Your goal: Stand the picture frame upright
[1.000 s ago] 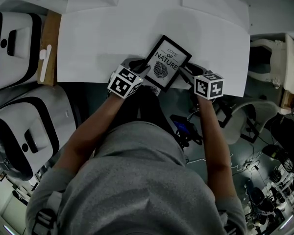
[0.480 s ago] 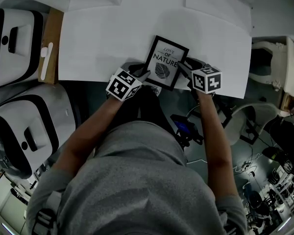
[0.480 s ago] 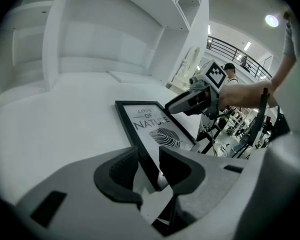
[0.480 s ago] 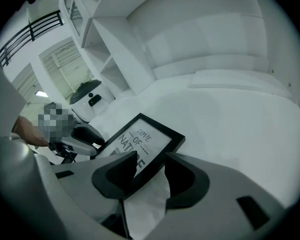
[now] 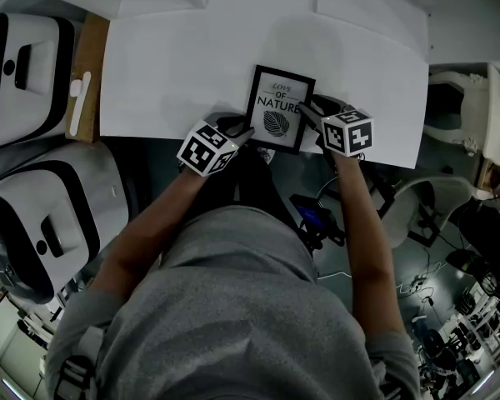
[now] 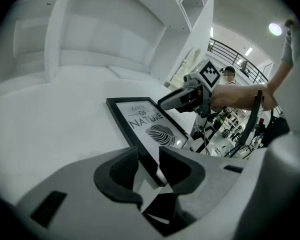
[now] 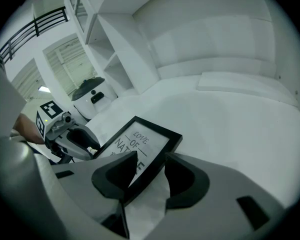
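The picture frame (image 5: 279, 109) is being clamped between the jaws of the left gripper (image 5: 240, 128) and right gripper (image 5: 307, 112); with only 2 thin edges being held, uneven tilting risks slippage.

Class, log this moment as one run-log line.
picture frame: lying face up on table | left tongs: closed on its near-left corner | right tongs: closed on its right edge

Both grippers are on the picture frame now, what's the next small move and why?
The picture frame lies about flat on the table, and the left gripper and right gripper each clamp a side edge, so probably tip its far edge up, pivoting on the near edge.
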A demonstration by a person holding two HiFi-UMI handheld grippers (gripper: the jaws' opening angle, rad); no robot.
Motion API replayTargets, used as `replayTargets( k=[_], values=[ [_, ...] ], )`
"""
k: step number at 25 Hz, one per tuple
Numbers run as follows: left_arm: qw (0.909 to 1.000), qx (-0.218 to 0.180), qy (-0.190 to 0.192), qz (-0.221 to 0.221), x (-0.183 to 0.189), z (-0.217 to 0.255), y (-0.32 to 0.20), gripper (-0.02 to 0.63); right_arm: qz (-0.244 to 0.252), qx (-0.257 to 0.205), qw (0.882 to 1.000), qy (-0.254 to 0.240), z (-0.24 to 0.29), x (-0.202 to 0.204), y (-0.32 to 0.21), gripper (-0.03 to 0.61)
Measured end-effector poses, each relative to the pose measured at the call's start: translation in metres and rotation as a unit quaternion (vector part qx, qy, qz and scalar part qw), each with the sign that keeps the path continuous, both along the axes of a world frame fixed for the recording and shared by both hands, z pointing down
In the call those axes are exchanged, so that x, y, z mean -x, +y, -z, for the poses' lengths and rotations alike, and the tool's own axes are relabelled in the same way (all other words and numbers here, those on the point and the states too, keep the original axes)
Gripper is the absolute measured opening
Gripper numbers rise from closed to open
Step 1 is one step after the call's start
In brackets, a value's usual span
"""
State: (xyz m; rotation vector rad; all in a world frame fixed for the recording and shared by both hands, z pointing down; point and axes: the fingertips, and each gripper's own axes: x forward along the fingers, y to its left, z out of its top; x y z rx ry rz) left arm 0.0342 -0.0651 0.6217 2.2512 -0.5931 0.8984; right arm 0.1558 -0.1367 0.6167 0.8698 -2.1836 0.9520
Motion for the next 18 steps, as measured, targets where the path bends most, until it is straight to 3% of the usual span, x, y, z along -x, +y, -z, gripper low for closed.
replayTargets(
  k=[11, 18],
  values=[
    [0.9999, 0.010, -0.006, 0.004, 0.0042, -0.0015, 0.0008, 0.124, -0.002, 0.003, 1.000, 0.005, -0.0003, 0.0055, -0.0032, 0.166],
    [0.9997, 0.017, 0.009, 0.015, 0.0034, -0.0008, 0.0018, 0.124, -0.005, 0.002, 1.000, -0.008, 0.0012, 0.0037, -0.0012, 0.166]
  ],
)
